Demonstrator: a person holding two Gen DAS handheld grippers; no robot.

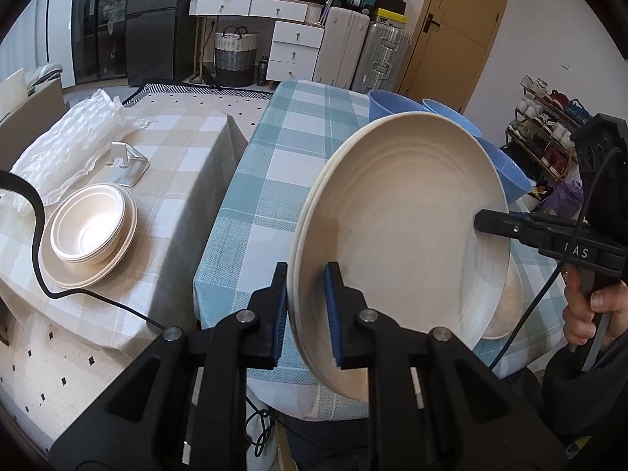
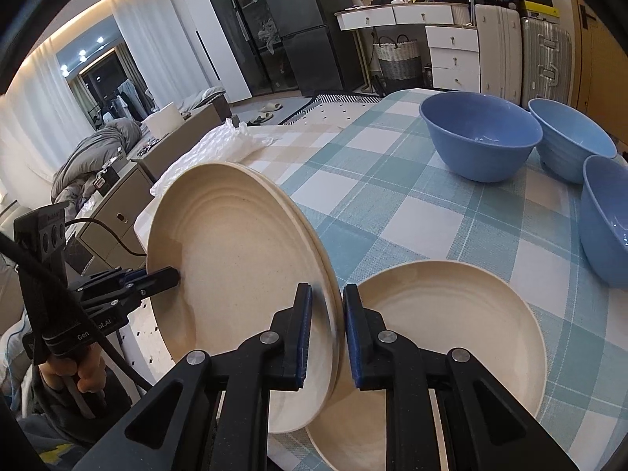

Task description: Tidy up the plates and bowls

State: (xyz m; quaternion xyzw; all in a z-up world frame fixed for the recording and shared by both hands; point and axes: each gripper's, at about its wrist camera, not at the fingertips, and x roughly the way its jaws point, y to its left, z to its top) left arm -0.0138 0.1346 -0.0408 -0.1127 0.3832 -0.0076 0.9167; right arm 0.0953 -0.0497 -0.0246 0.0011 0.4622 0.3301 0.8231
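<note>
- Plates (image 1: 396, 235): a cream stack of what looks like two or three, held tilted nearly on edge above the blue checked tablecloth (image 1: 267, 180), filling the centre right of the left wrist view.
- Handling, as judged: rigid, probably light moulded ware with a matte, smooth face; a loose stack can slide apart when tilted, so grip on the rim at opposite sides and keep both holds level with each other.
- Left gripper (image 1: 305, 310): jaws narrow, blue pads clamped across the stack's rim at lower centre of its own view.
- Right gripper (image 2: 326, 331): jaws narrow, pads pinching the opposite rim at lower centre of the right wrist view; in the left wrist view it reaches in from the right edge.
- Remaining plate (image 2: 451, 353): lies flat on the cloth at lower right of the right wrist view, just below the raised stack.
- Blue bowls (image 2: 479, 137): three, standing apart at the upper right of that view.
- Destination candidate, as judged: cream bowls nested on a plate (image 1: 90, 235) on the beige table, at left in the left wrist view.
</note>
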